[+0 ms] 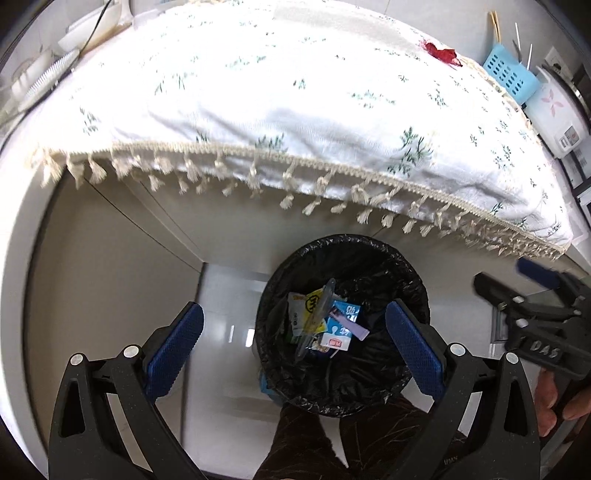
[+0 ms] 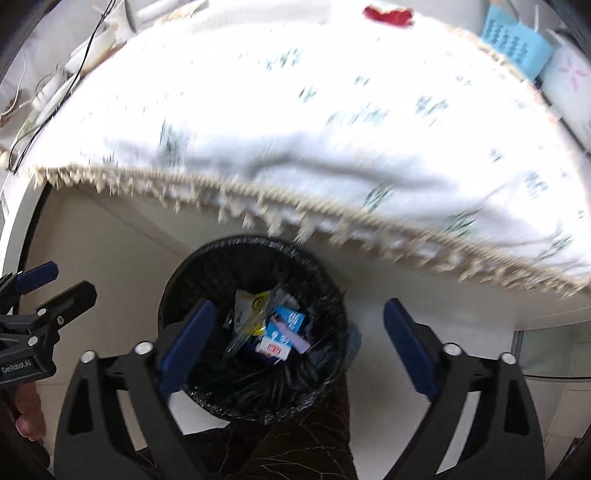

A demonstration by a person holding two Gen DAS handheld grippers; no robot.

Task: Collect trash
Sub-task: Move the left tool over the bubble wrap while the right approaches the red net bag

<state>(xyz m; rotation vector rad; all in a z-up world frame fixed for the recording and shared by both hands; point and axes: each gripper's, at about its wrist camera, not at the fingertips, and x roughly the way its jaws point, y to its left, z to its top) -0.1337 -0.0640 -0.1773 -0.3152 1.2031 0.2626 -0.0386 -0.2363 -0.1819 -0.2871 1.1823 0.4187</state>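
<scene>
A round bin lined with a black bag (image 1: 369, 251) (image 2: 207, 258) stands on the floor below the table's edge. Inside lie several wrappers and small cartons (image 1: 325, 321) (image 2: 273, 325), yellow, blue and white. My left gripper (image 1: 295, 328) hangs above the bin, open, with nothing between its blue pads. My right gripper (image 2: 299, 328) is open above the same bin, also holding nothing; it shows at the right edge of the left wrist view (image 1: 532, 306). A red scrap (image 1: 441, 53) (image 2: 388, 15) lies on the far side of the tablecloth.
A white floral tablecloth with a tasselled fringe (image 1: 295, 110) (image 2: 314, 110) covers the table above the bin. A light blue basket (image 1: 511, 74) and a white appliance (image 1: 557, 110) stand at the far right. Cables and white dishes (image 1: 74, 37) sit far left. A person's dark trouser leg (image 1: 314, 443) is beside the bin.
</scene>
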